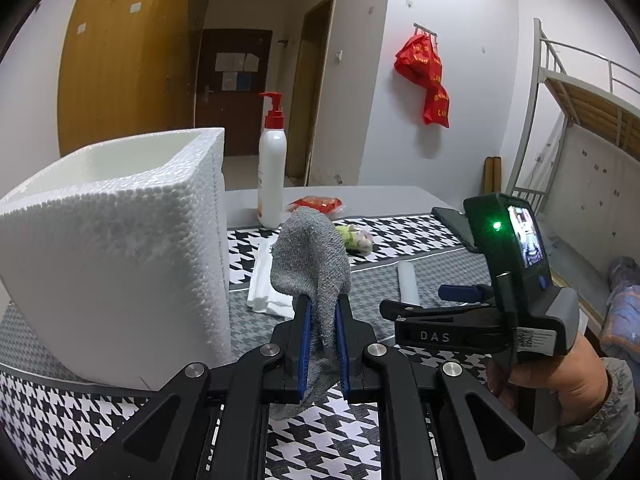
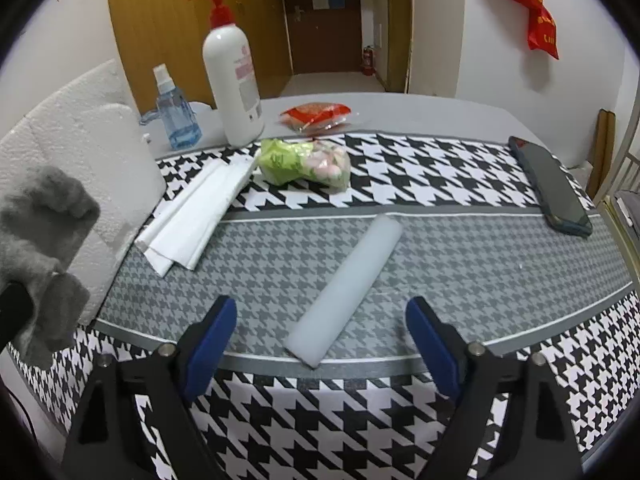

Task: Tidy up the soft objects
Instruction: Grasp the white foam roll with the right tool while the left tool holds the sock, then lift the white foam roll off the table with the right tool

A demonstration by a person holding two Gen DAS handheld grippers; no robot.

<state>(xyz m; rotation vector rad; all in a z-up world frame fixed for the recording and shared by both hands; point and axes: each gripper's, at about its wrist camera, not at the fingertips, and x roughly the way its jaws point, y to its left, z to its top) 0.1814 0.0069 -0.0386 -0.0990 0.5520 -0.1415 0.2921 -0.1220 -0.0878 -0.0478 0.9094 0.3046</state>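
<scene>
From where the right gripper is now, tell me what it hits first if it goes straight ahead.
Most likely the white foam roll lying on the checked tablecloth: the right gripper has its fingers open, with the near end of the roll between them. Depth is hard to judge.

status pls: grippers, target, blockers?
Left gripper shut on grey cloth, beside foam box. Right gripper open over white foam roll. Nothing blocking.

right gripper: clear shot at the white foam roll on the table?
Probably yes. The right gripper is open, its jaws either side of the near end of the white foam roll, with only tablecloth around it. The phone and tissues lie apart.
</scene>
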